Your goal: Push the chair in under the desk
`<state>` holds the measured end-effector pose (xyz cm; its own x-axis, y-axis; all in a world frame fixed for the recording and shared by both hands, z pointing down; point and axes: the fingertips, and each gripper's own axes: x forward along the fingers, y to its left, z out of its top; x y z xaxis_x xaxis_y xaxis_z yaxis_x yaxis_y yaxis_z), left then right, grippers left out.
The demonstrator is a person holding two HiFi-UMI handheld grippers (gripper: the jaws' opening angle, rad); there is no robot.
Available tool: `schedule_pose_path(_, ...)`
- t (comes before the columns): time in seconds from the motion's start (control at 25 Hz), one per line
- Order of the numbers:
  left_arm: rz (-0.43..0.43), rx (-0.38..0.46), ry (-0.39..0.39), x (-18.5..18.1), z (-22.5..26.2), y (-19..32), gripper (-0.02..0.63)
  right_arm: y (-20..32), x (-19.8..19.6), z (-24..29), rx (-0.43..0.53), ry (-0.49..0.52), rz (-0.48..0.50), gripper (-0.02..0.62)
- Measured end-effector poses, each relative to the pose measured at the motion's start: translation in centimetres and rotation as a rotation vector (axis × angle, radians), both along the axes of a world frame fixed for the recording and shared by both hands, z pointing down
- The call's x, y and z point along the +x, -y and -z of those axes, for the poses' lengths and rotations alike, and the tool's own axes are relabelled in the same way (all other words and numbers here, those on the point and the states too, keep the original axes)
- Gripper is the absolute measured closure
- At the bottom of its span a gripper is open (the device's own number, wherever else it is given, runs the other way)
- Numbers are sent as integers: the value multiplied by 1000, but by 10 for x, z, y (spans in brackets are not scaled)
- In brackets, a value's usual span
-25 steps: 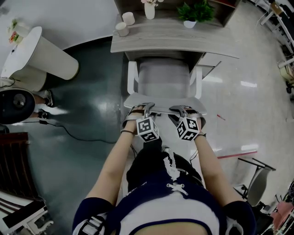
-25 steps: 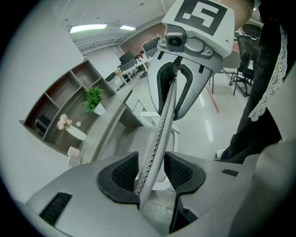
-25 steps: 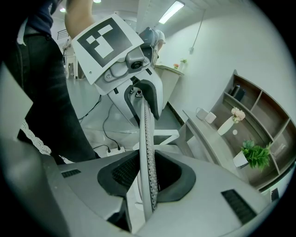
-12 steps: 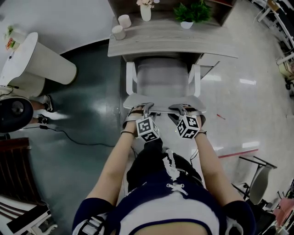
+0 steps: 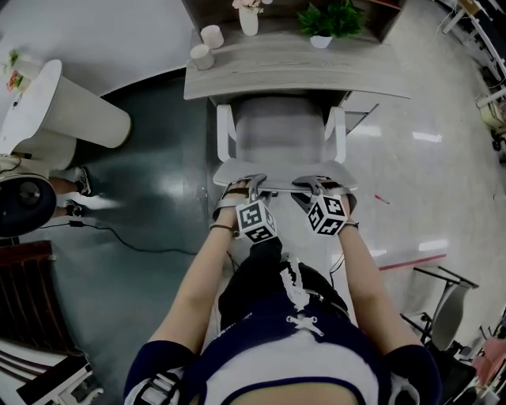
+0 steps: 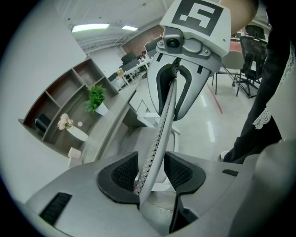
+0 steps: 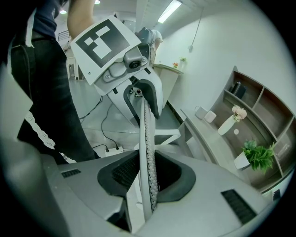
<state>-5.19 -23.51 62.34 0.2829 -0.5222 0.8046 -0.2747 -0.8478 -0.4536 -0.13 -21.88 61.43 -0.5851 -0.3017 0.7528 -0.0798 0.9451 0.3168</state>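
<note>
The left hand-held gripper (image 5: 246, 187) and the right hand-held gripper (image 5: 316, 185) each pinch the top edge of the chair (image 5: 281, 134) back, mid frame. Since before, the chair has slid a tiny bit further under the table (image 5: 292, 70) up top.

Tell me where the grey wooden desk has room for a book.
The grey wooden desk is bare from the two white cylinders at its left end, past the white chair, to its right end. Crowded behind: white vase, green potted plant.
</note>
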Motion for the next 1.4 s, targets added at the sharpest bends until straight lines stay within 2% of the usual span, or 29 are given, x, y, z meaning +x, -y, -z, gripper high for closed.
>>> schedule_pose_path(0.96,-32,35,-13,-1,4,26,433,27,-1,2,7,-3,4,505)
schedule_pose_path(1.2,17,6,-16,2,1,21,431,23,1,-1,47,-8,24,505)
schedule_pose_path(1.4,12,28,-24,1,3,25,430,27,1,0,65,-10,25,505)
